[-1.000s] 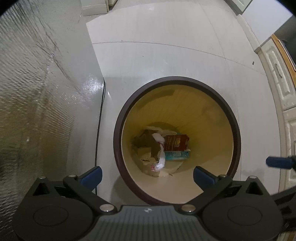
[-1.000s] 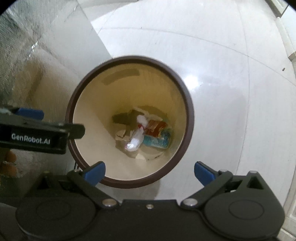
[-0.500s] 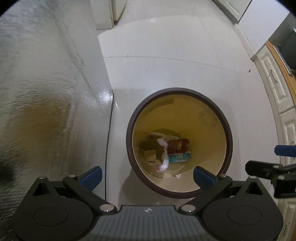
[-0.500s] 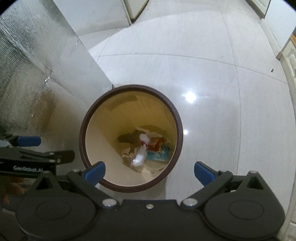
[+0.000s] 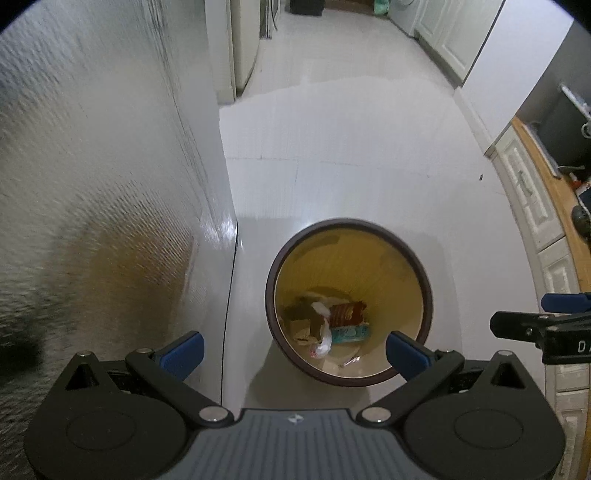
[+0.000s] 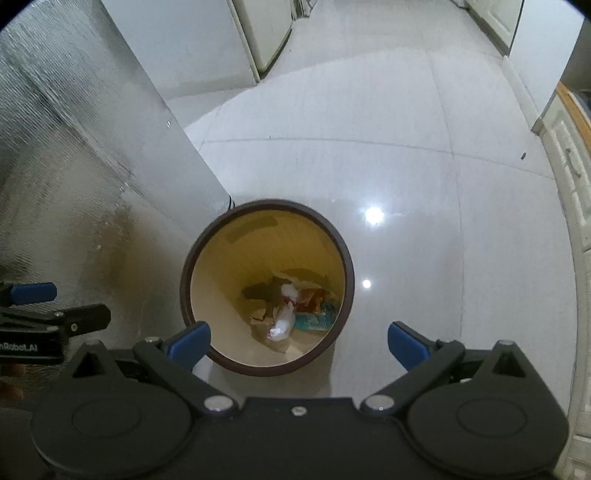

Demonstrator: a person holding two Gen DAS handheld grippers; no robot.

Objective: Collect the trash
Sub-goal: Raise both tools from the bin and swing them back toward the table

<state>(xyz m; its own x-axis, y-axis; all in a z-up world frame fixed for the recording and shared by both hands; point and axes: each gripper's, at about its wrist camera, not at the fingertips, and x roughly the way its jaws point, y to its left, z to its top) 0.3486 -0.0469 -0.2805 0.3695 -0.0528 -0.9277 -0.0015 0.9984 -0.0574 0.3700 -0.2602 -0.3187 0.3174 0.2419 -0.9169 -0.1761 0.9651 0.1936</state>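
A round bin with a dark brown rim (image 5: 424, 280) (image 6: 347, 266) and cream inside stands on the white floor below both grippers. At its bottom lies trash (image 5: 328, 325) (image 6: 291, 310): a white crumpled bag, a red wrapper, a teal packet and brown paper scraps. My left gripper (image 5: 295, 352) is open and empty, high above the bin. My right gripper (image 6: 299, 341) is open and empty too, also high above it. Each gripper shows at the edge of the other's view: the right one (image 5: 539, 314), the left one (image 6: 48, 306).
A tall silvery textured panel (image 5: 92, 184) (image 6: 74, 155) stands just left of the bin. White cabinets with a wooden top (image 5: 546, 221) run along the right. The glossy tiled floor (image 6: 406, 166) stretches ahead toward a white appliance (image 6: 266, 33).
Both grippers have risen and pulled back from the bin, which now looks smaller and farther below. More of the room ahead has come into view. Both stay open.
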